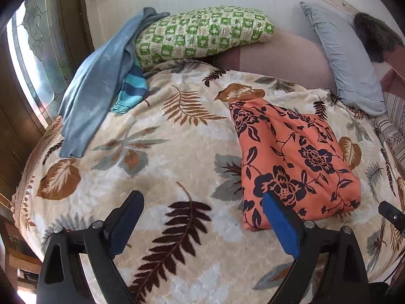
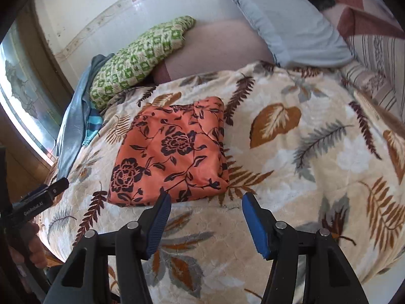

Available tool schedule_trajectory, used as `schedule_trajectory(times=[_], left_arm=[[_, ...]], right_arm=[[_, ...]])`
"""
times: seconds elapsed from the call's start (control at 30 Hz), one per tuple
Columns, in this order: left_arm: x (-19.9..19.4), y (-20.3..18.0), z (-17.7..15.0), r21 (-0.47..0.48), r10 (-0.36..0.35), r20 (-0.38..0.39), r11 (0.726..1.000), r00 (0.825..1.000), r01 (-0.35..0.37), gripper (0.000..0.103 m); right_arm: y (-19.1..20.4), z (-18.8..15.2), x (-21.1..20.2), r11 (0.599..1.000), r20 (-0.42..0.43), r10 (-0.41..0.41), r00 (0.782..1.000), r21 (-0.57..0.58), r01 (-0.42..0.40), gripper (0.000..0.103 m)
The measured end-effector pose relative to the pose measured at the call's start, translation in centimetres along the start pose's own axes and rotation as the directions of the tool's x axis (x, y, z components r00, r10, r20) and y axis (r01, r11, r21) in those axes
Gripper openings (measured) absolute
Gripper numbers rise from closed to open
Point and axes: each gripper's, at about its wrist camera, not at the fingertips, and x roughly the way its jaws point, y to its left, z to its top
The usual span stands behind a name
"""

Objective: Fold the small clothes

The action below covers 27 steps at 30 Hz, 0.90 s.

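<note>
We hold the left gripper (image 1: 202, 217) and right gripper (image 2: 206, 217) wide apart and empty, apparently because the orange floral garment (image 2: 169, 152) lies folded on the leaf-print blanket (image 2: 291, 177).

The leaf-print blanket (image 1: 177, 157) is thick, plush fleece with a soft, matt, slightly quilted nap; on it lies a folded orange floral garment (image 2: 169, 149) of thin, smooth cloth with a faint satin sheen; the blue garment (image 1: 88, 96) by the window is a lightweight, smooth fabric. The left gripper (image 1: 202, 217) and right gripper (image 2: 206, 215) are matt black plastic with silvery metal pins, their blue pads (image 2: 255, 223) ribbed rubber; the green checked pillow (image 1: 202, 35) is matt woven cotton.
</note>
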Motion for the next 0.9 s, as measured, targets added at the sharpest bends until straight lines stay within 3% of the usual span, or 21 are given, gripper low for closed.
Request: schedule_trajectory(times=[0.17, 0.33, 0.47, 0.53, 0.57, 0.67, 0.77, 0.83, 0.9], left_arm=[[6.0, -2.3, 2.2, -0.017, -0.109, -0.056, 0.994, 0.992, 0.108, 0.095], [9.8, -3.4, 1.7, -0.074, -0.184, -0.102, 0.981, 0.978, 0.177, 0.095], [10.6, -3.7, 1.9, -0.041, -0.158, -0.086, 0.987, 0.984, 0.155, 0.096], [11.5, -3.9, 1.8, -0.017, -0.133, -0.115, 0.991, 0.984, 0.132, 0.097], [12.0, -3.8, 1.5, -0.021, -0.144, -0.125, 0.99, 0.982, 0.142, 0.097], [12.9, -2.9, 1.3, -0.075, -0.201, -0.148, 0.979, 0.968, 0.192, 0.099], [13.3, -2.0, 1.7, -0.124, -0.255, -0.168, 0.964, 0.952, 0.236, 0.1], [12.8, -2.1, 1.9, -0.107, -0.238, -0.152, 0.969, 0.959, 0.224, 0.1], [12.0, -2.3, 2.3, -0.083, -0.205, -0.111, 0.977, 0.972, 0.196, 0.1]], right_arm=[[-1.3, 3.6, 5.8, 0.995, -0.009, 0.052, 0.999, 0.084, -0.051, 0.063], [-2.5, 5.0, 11.0, 0.984, -0.038, 0.065, 0.997, 0.169, -0.057, 0.064], [-2.0, 6.0, 10.3, 0.994, 0.093, 0.007, 0.996, 0.108, -0.017, 0.064], [-1.1, 6.8, 10.4, 0.998, 0.115, 0.037, 0.993, 0.042, -0.042, 0.064], [-0.4, 6.9, 10.9, 0.999, 0.094, 0.048, 0.994, 0.006, -0.049, 0.062], [0.6, 6.4, 14.4, 0.998, -0.053, 0.022, 0.998, -0.054, -0.025, 0.034], [-0.5, 6.8, 15.2, 0.999, -0.1, 0.053, 0.994, 0.003, -0.053, 0.034], [-0.5, 7.7, 14.6, 0.999, -0.113, 0.043, 0.993, 0.017, -0.041, 0.034], [0.3, 8.8, 13.4, 1.0, -0.062, -0.009, 0.998, -0.02, 0.008, 0.035]])
